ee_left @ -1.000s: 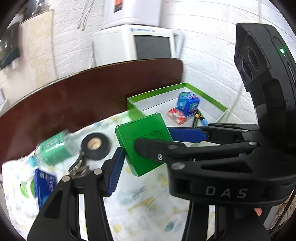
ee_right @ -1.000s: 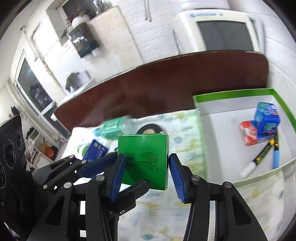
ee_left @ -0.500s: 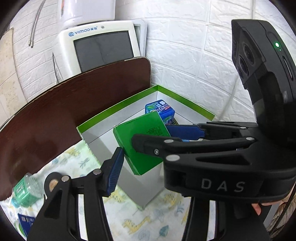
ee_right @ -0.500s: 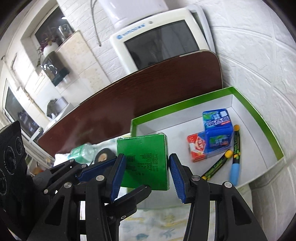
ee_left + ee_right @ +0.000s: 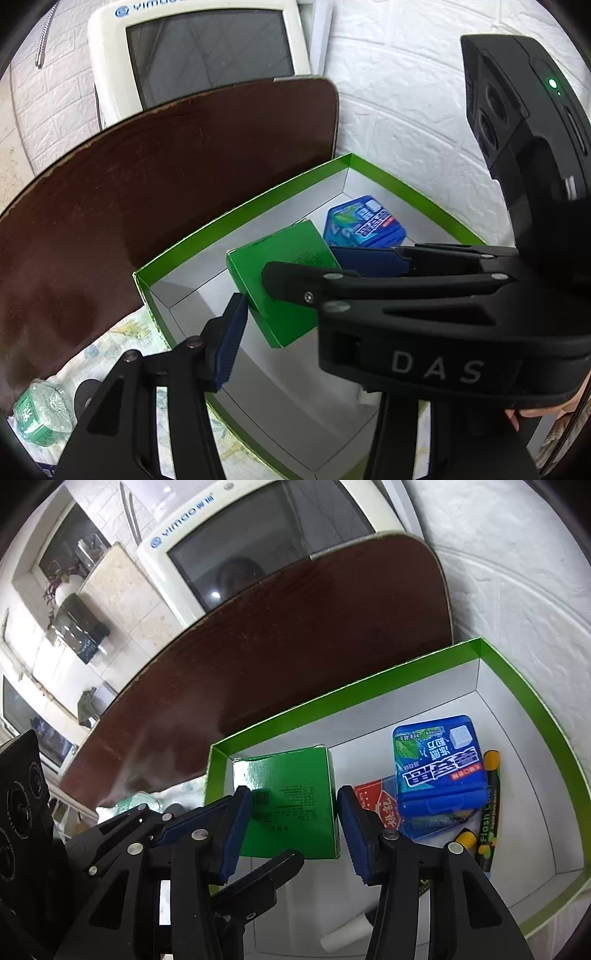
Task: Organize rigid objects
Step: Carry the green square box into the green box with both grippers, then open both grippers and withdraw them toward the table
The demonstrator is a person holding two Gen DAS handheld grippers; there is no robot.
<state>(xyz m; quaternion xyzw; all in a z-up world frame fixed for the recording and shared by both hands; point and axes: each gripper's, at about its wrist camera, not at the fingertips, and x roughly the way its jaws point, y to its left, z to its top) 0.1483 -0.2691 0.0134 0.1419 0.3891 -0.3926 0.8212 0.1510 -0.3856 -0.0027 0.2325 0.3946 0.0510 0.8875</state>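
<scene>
A green box point(image 5: 291, 805) hangs over the near-left part of a green-rimmed white tray point(image 5: 369, 686). My right gripper point(image 5: 293, 812) is shut on it, with blue pads on its left and right sides. It also shows in the left wrist view point(image 5: 280, 280), where my left gripper point(image 5: 310, 295) stands open around it; whether its pads touch the box is unclear. The tray point(image 5: 229, 218) holds a blue gum box point(image 5: 436, 760), a red pack point(image 5: 373, 805) and marker pens point(image 5: 487, 812).
A dark brown table point(image 5: 147, 184) runs behind the tray, with a white monitor point(image 5: 207, 48) and white brick wall beyond. A patterned cloth point(image 5: 122, 339) at the left carries a green pack point(image 5: 40, 417) and a black tape roll point(image 5: 86, 395).
Both grippers have carried the green box rightward from above the cloth to over the tray. The tray now fills the view and the box sits lower inside its rim.
</scene>
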